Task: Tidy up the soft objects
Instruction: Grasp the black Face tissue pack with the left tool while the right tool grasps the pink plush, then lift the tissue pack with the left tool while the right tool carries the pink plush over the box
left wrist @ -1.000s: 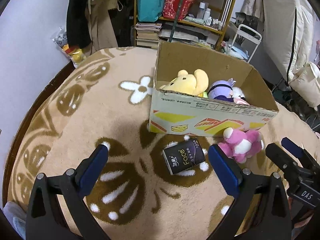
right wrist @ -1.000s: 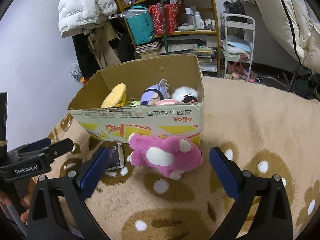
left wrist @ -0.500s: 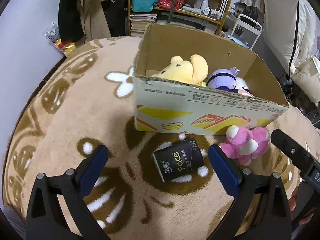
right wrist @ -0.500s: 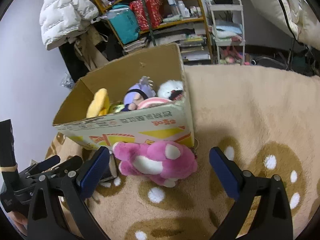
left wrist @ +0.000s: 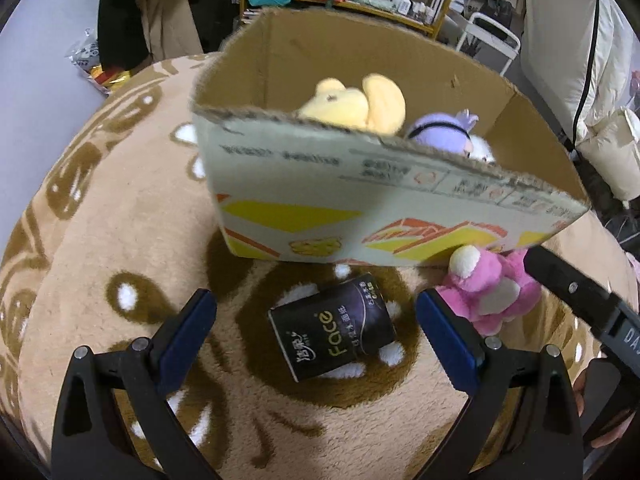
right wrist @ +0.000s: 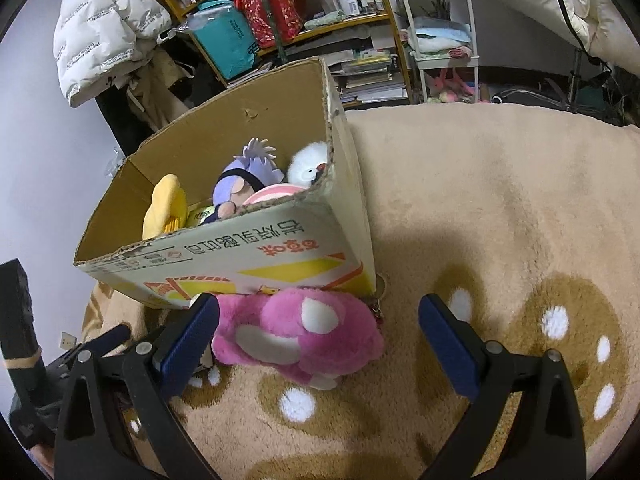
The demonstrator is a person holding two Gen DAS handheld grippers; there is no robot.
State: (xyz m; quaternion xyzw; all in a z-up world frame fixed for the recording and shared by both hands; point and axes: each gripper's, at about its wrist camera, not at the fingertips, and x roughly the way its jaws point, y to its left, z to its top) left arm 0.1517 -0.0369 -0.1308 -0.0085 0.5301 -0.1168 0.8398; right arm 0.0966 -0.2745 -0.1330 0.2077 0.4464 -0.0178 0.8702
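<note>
A: What sits between the left gripper fingers?

B: A black tissue pack with "Face" printed on it. It lies tilted on the beige patterned blanket, in front of the cardboard box. The jaws are spread wide, one blue pad on either side of the pack, and neither touches it.

A: And the right gripper?

B: Also released, jaws wide. A pink plush toy lies between its fingers, nearer the left pad, which sits just beside the toy or against it; I cannot tell which. The other pad stands well apart from it.

A: Where exactly is that pink plush?

B: On the blanket, against the foot of the box's printed front wall, near its right corner. In the left wrist view the same pink toy shows to the right of the tissue pack, partly behind the right gripper's black finger.

A: What is in the box?

B: A yellow plush, a purple-haired doll, a white fluffy toy in the right corner, and something pink and round at the front wall.

A: And behind it?

B: Cluttered wooden shelves, a white puffer jacket hanging at left, a white trolley at right.
</note>
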